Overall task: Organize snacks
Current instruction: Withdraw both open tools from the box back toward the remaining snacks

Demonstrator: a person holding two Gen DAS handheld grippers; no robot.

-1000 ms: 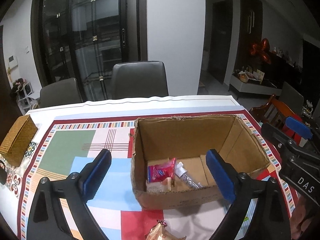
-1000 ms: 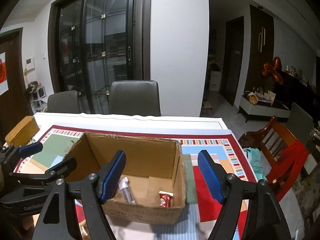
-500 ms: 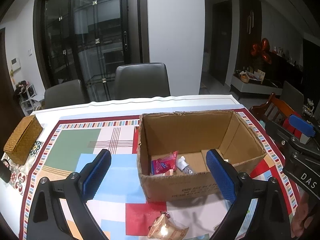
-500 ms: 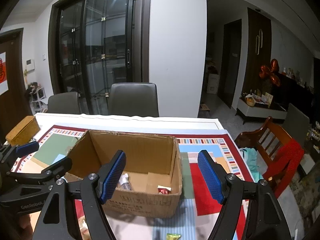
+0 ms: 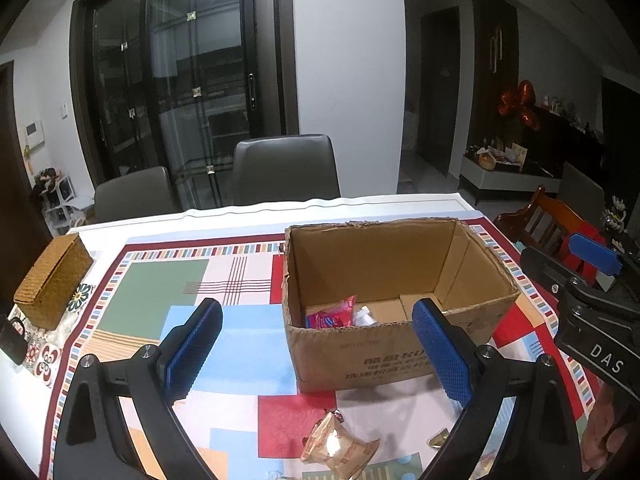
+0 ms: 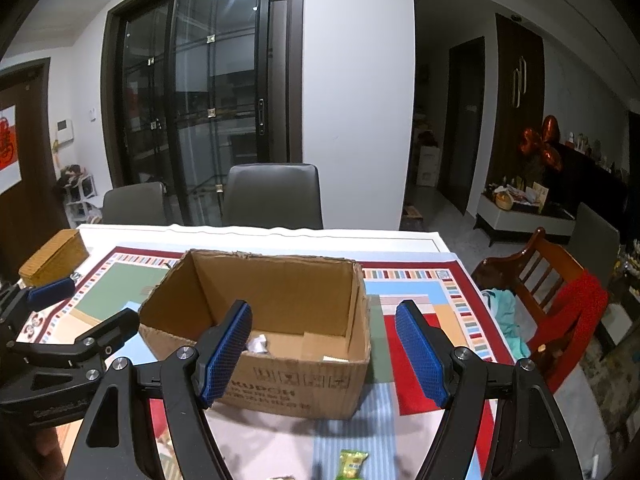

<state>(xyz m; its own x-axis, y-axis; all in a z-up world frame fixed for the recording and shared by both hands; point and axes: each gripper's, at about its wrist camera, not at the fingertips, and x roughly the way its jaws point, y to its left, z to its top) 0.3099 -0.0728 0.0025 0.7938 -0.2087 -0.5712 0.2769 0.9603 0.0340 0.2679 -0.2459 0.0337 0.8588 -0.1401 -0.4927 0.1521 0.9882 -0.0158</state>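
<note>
A big table with a bright patchwork cloth [image 5: 240, 332] fills the lower half of both views. An open brown cardboard box [image 5: 396, 344] sits on it, in the middle of each picture. The left gripper with blue pads [image 5: 316, 354] is low in its view, jaws spread wide with nothing between them. The right gripper with blue pads [image 6: 324, 354] is low in its view too, jaws wide apart and empty. A woven tan basket box [image 5: 52, 280] rests at the left edge. A red and pink snack packet [image 5: 332, 316] lies inside the box. A shiny gold snack packet [image 5: 340, 446] lies on the cloth in front of the box, at the bottom. A small green snack packet [image 6: 352, 464] lies at the bottom of the right view.
</note>
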